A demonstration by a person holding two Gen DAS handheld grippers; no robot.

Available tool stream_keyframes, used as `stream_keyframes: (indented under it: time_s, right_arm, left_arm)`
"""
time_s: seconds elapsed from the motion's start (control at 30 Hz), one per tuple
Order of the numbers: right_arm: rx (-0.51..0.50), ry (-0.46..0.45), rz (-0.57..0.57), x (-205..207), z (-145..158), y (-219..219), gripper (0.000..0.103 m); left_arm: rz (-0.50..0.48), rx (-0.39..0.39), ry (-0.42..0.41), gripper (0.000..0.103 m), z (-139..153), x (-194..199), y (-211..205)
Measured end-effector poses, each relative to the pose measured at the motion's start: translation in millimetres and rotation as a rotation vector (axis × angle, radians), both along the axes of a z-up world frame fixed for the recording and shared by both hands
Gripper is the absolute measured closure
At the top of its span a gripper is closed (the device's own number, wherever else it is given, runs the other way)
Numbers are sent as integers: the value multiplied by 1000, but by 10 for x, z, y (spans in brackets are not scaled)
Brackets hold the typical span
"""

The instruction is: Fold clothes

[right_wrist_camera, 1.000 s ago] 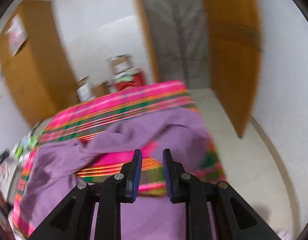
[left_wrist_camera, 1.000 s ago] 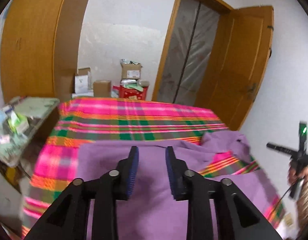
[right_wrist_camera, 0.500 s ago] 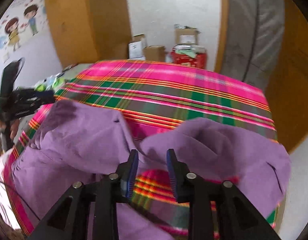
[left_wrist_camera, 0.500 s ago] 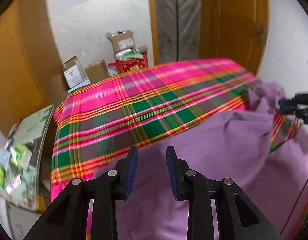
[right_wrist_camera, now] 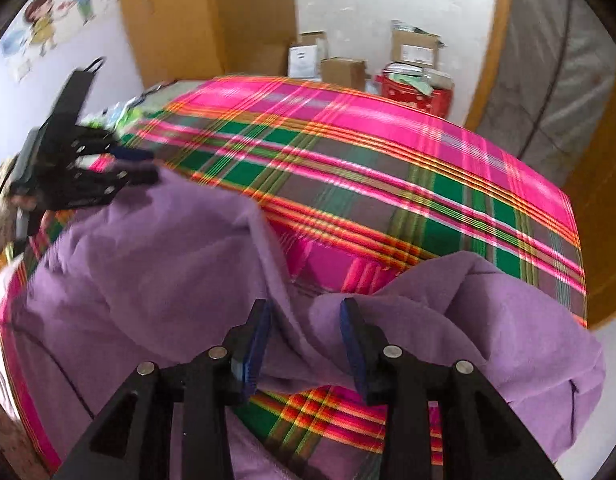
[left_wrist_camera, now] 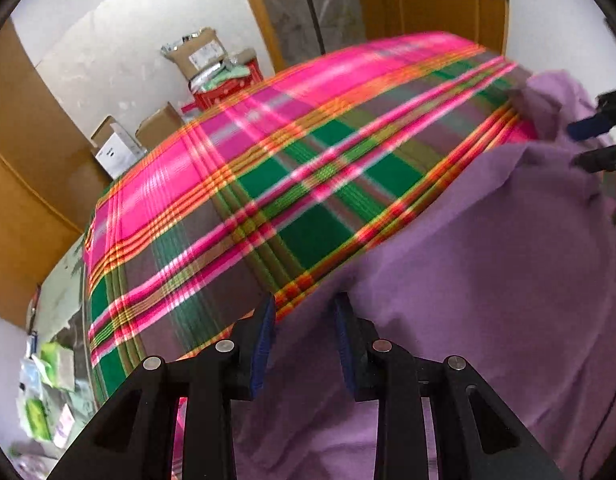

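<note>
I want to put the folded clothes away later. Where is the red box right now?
The red box sits on the floor past the far end of the plaid bedspread, beside cardboard boxes, left of the doorway; the left wrist view shows it too.

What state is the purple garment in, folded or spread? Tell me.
Neither neatly folded nor flat: the purple garment lies rumpled on the plaid bedcover, with one part bunched separately at the right and plaid showing between them.

purple garment | soft, fleece-like | rumpled, partly folded over | lying on plaid bedcover
</note>
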State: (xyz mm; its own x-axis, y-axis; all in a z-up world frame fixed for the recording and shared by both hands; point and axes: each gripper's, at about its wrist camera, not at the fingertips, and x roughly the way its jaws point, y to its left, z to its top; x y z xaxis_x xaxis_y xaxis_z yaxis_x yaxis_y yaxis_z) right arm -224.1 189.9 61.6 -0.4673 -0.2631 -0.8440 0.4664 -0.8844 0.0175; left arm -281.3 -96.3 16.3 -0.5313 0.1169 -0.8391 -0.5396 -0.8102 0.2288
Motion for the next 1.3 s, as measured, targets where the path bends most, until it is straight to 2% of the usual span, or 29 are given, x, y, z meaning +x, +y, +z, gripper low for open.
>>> stream_keyframes:
  time_s: [0.1,0.17,0.2,0.23,0.27,0.33,0.47,0.63,0.8,1.1,1.3]
  right_arm:
    - [30,-1,18,-4,-14,-44,67]
    - [46,5,20,-21,-20,-79,74]
    - [53,5,17,-47,-25,-102,86]
    - [56,7,15,-71,-24,-114,98]
    - [60,9,13,-96,-23,-127,100]
    - [67,14,7,-144,-18,-150,100]
    - [60,80,-20,-229,118,-163,101]
    - [55,137,-28,-428,218,-256,101]
    - [71,170,-11,-689,234,-459,101]
    - [95,156,-41,-1230,97,-639,101]
    - [118,127,-43,-1385,-87,-742,100]
  left_arm:
    - [-10,6,13,72,-3,6,14]
    - [-11,11,15,73,-6,16,15]
    - [-9,17,15,77,-6,18,7]
    - [-7,23,16,90,-6,20,-3]
    - [-5,29,17,97,-6,22,-12]
    - [0,41,19,98,-7,25,-32]
    - [22,63,37,100,32,46,-91]
    - [99,90,88,100,177,23,-230]
    - [158,79,89,100,180,-40,-396]
    - [229,66,63,100,69,-193,-464]
    - [253,56,47,99,-5,-194,-483]
